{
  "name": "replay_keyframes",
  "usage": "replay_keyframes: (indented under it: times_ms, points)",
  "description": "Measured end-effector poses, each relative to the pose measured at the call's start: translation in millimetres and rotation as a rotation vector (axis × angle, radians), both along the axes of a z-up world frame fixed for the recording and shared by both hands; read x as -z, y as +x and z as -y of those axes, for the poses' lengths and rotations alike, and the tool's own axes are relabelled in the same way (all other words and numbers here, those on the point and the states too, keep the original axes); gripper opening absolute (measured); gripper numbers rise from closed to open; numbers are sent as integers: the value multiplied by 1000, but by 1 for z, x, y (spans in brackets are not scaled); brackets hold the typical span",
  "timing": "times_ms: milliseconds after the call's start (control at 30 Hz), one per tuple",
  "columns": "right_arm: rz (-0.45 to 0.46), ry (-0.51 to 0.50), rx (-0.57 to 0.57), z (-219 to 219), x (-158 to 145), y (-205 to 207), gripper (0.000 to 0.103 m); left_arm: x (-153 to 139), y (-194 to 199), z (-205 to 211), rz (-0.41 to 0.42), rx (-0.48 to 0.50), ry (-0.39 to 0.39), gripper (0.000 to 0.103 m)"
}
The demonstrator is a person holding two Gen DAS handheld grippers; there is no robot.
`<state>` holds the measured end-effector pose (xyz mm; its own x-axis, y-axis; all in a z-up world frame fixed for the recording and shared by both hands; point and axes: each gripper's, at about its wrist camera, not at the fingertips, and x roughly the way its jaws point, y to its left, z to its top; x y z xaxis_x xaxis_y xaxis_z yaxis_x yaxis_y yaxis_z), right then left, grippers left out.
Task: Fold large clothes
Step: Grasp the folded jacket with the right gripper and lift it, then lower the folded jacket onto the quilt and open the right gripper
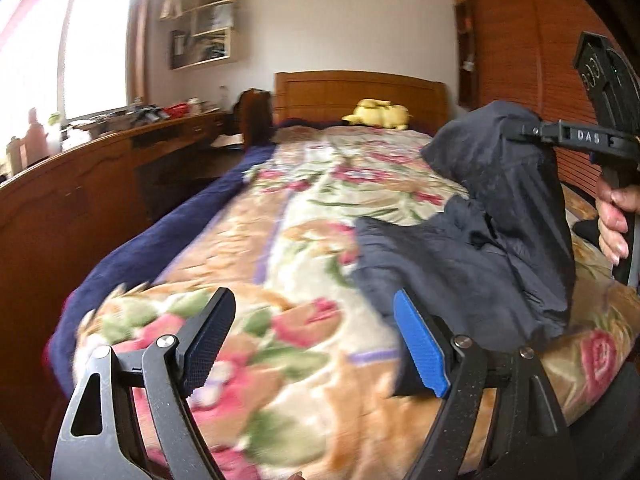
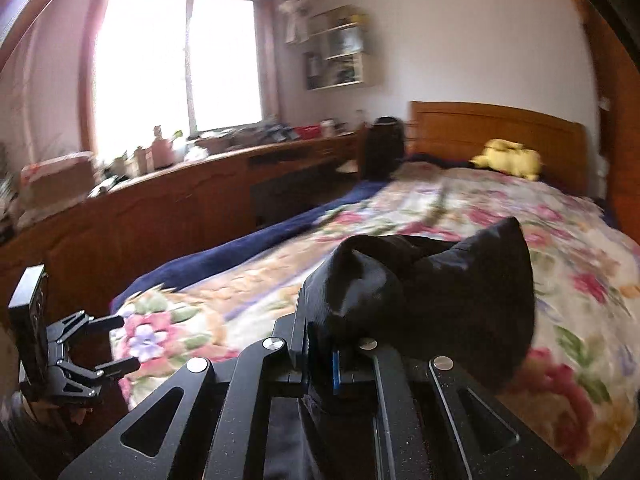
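Dark garment (image 1: 500,240), right of frame over the floral bedspread (image 1: 280,240): thin, limp, light, likely slippery; pinched at one bunched edge by the closed right gripper (image 2: 324,356); left gripper (image 1: 316,344) wide, empty; best taken at a free hem corner.

"DAS" in pale capitals on the black arm of the right gripper (image 1: 520,130), just behind its fingers. Raised marks on the black plate (image 1: 600,76) above and behind those fingers: not legible. Nothing else readable in either view.
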<state>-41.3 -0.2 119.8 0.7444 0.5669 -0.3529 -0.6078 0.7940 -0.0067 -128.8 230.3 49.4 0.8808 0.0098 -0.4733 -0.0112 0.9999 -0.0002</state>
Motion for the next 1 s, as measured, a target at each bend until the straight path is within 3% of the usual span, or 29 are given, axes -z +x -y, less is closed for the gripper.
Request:
replay_keyframes:
  times_ms: [200, 333, 467, 533, 567, 633, 700, 833, 1000]
  points:
    - [-134, -101, -186, -80, 49, 4, 7, 12, -18, -41, -9, -84, -16, 82]
    - [-246, -187, -241, -105, 96, 5, 7, 17, -24, -55, -16, -111, -18, 82]
    - [-303, -155, -233, -98, 98, 10, 13, 16, -26, -54, -11, -106, -16, 82]
    - [-342, -130, -247, -90, 88, 14, 23, 14, -26, -49, -4, -94, -16, 82]
    - [-341, -120, -250, -85, 84, 12, 29, 13, -24, -45, 1, -85, -16, 82]
    - [-303, -117, -235, -74, 71, 3, 60, 11, -21, -38, 7, -68, -17, 82]
    - [-263, -95, -228, -57, 58, -16, 72, 6, -14, -28, 17, -42, -23, 82]
    - [-180, -90, -122, -23, 40, -17, 73, -3, -2, -8, 32, 23, -45, 82]
    - [-149, -107, 37, 14, 40, 9, 73, -14, 17, 21, 46, 104, -53, 82]
